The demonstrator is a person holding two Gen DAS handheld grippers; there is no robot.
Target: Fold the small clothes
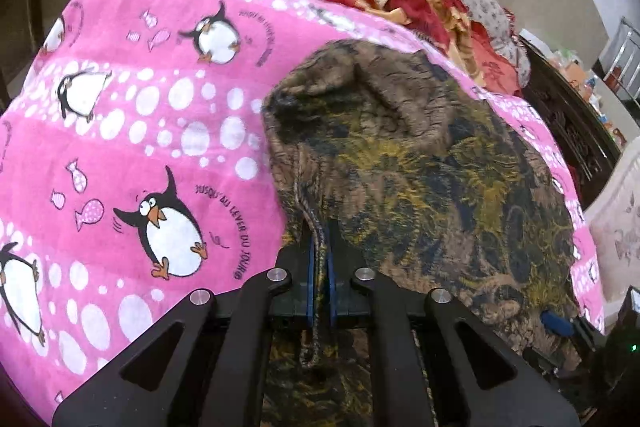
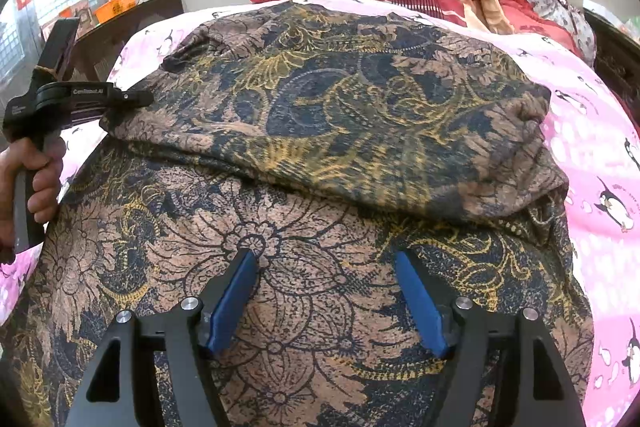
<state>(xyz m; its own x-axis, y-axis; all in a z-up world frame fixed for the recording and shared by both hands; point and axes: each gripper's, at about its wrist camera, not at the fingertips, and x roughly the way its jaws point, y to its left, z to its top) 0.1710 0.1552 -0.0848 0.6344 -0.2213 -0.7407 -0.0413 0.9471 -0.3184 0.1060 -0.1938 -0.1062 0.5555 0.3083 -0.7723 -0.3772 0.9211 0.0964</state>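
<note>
Folding: brown floral garment [image 2: 320,155] has one fold laid over, probably more left
Left gripper [image 1: 320,259]: clamped on its hem
Right gripper [image 2: 326,291]: spread wide, empty

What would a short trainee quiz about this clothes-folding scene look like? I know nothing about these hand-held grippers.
1. True or false: the left gripper is shut on an edge of the brown, navy and yellow floral-print garment.
2. Multiple choice: the right gripper is
A) shut on the garment
B) open over the garment
C) holding a pillow
3. Fill in: the garment lies on a pink sheet printed with cartoon ____.

Key:
1. True; its blue pads pinch the cloth edge between them.
2. B; its blue fingers stand wide apart above the floral cloth.
3. Penguins.
</note>
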